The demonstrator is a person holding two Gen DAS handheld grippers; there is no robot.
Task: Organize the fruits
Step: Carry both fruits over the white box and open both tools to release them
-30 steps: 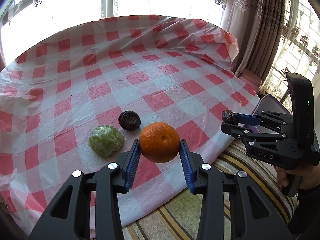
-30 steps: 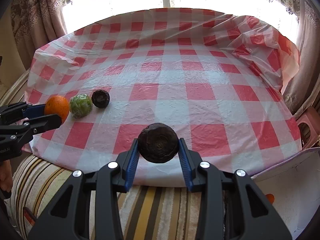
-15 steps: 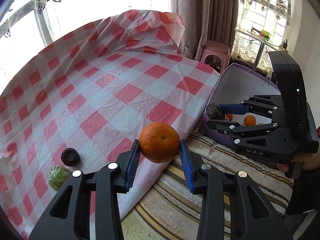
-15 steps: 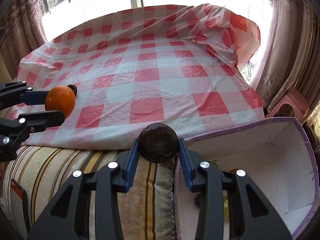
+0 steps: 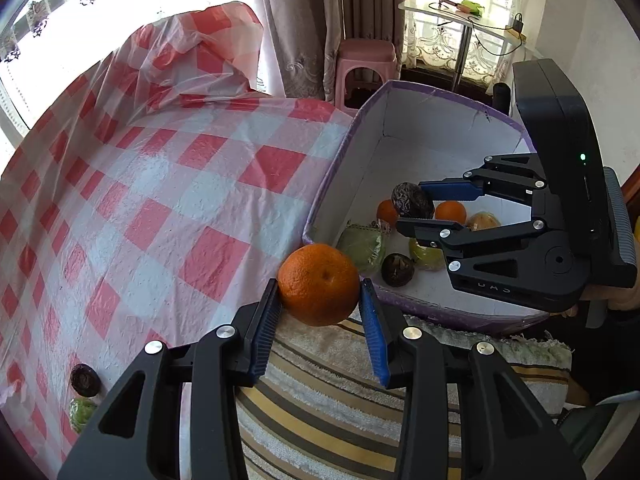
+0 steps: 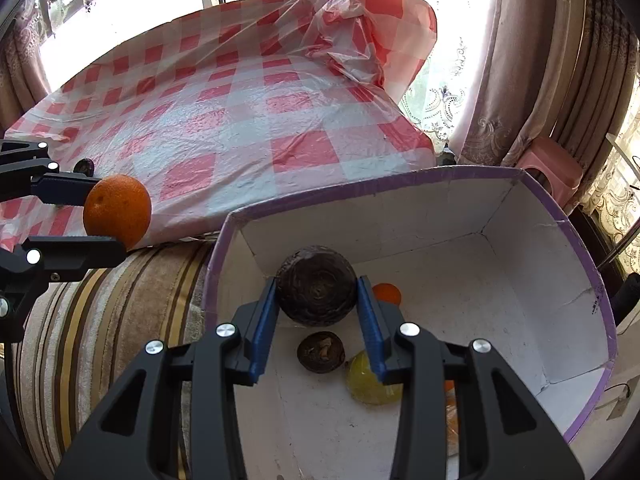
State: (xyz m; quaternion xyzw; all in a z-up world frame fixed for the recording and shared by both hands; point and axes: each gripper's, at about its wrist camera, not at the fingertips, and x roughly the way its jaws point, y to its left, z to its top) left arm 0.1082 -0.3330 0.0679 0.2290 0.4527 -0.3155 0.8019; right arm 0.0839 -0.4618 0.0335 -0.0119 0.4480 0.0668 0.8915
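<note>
Left gripper (image 5: 320, 304): blue pads clamped on a round orange fruit (image 5: 319, 284), held above the striped cushion (image 5: 320, 392), just short of the box rim. Well behind and left of it: red-and-white checked plastic cloth (image 5: 160, 184).

Right gripper (image 6: 316, 304): clamped on a dark brown wrinkled round fruit (image 6: 316, 290), held over the white purple-rimmed cardboard box (image 6: 520, 288). Below it: loose fruits on the box floor.

Place: I'm looking into a lived-in home room.
Windows: lace-trimmed curtains (image 5: 308, 28) are hanging and filtering daylight.
Surface: a red-checked plastic cloth (image 5: 168, 184) is covering it.
Seating: a striped cushion (image 6: 100, 320) and pink stool (image 5: 366, 60) are sitting nearby.
</note>
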